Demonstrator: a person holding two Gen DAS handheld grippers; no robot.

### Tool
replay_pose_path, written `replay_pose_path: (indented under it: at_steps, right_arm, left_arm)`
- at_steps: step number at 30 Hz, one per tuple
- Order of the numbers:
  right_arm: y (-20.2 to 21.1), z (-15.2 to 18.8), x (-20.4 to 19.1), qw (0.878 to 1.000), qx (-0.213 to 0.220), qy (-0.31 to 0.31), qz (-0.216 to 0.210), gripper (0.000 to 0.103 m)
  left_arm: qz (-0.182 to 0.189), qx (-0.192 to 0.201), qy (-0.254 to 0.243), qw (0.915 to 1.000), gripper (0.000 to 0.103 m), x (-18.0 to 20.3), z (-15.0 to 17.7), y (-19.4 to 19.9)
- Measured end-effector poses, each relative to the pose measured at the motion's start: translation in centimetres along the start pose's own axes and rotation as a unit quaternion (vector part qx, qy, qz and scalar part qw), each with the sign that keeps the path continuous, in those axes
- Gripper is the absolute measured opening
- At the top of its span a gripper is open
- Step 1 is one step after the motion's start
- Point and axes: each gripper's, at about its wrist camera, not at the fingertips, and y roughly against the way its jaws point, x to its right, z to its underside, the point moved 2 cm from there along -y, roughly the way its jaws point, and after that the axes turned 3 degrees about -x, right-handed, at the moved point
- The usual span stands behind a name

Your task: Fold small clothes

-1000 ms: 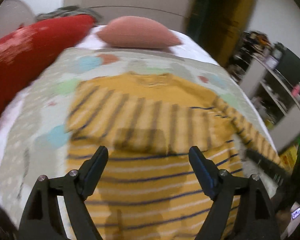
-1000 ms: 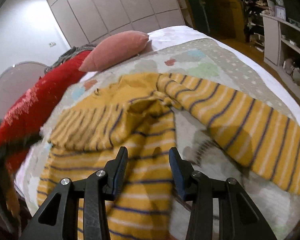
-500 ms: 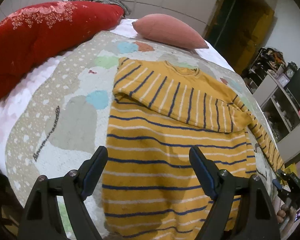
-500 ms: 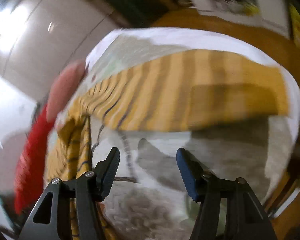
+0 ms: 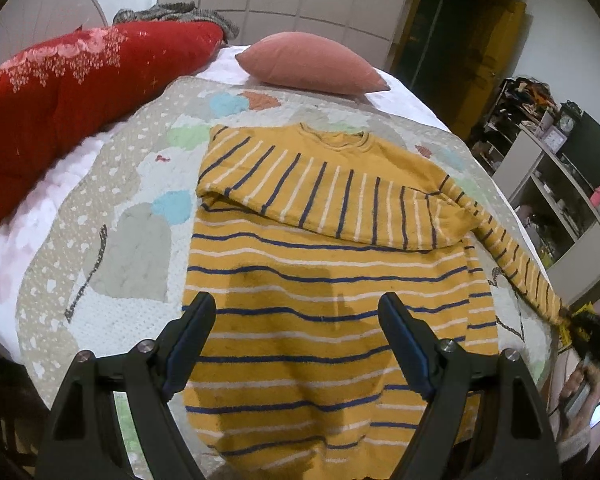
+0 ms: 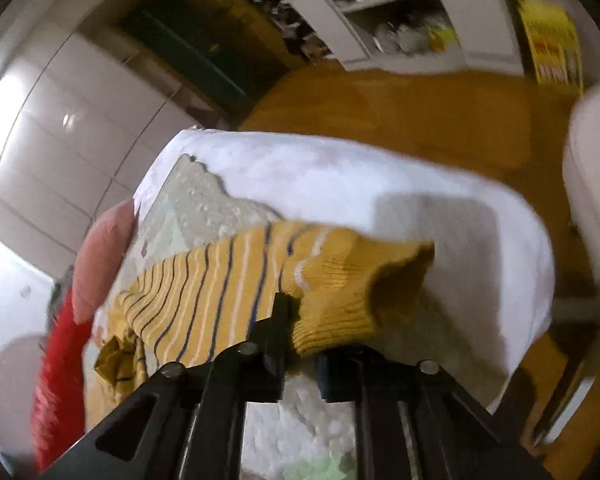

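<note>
**Op:** Two grippers up; left gripper (image 5: 296, 312) hangs over the lower body of the yellow striped sweater (image 5: 328, 320), jaws spread wide, nothing between the pads; no contact with the knit that I can see.

**Eng:** Right side?

**Op:** Right gripper (image 6: 296, 320) has just snapped closed; jaws pinched on the ribbed cuff (image 6: 352, 300) of the sweater's sleeve (image 6: 220, 280); cuff mouth gapes open just past the fingertips. From the left wrist view I see that same sleeve (image 5: 508, 256) stretched out toward the right edge of the bed, with the right gripper (image 5: 580, 322) dark and blurred at its end.

**Eng:** Where's the garment lying?

**Op:** Flat on the patterned quilt (image 5: 112, 208), collar toward the far end; other sleeve (image 5: 300, 184) already folded across the chest, stripes running crosswise to the body's. Pink pillow (image 5: 312, 64) beyond the collar, well apart; red blanket (image 5: 72, 80) bunched along the left side of the bed, not touching the sweater.

**Eng:** Right view usable?

**Op:** Rolled and motion-blurred; cuff and jaws readable, shelving (image 6: 380, 20) and wooden floor (image 6: 420, 112) behind are smeared; white sheet (image 6: 360, 184) under the quilt edge shows clearly enough.
</note>
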Motion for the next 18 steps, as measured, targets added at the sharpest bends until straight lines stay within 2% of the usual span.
replay_pose_path:
  at_steps: [5,8,10,15,18]
  right_arm:
    - [2.7,-5.2,-1.2,0.997,0.051,0.048,0.033,0.008]
    - [3.8,-8.5,-3.9,0.992,0.082,0.074,0.053,0.008]
    - [4.5,-9.6,-6.2,0.989,0.094,0.099,0.055,0.008]
    - [4.1,-8.2,-15.8,0.972,0.096,0.211,0.041,0.007]
    - [2.8,-5.4,-22.0,0.958,0.08,0.274,0.018,0.007]
  left_arm:
    - [-0.007,0.014,0.0,0.9999,0.082,-1.0,0.2,1.4]
    - [-0.008,0.023,0.014,0.9996,0.082,-2.4,0.4,2.2]
    - [-0.01,0.028,0.023,0.9993,0.082,-3.4,0.6,2.6]
    - [-0.019,0.032,0.038,0.9986,0.082,-5.8,1.3,3.0]
    - [-0.022,0.034,0.05,0.9979,0.082,-7.3,1.6,3.1]
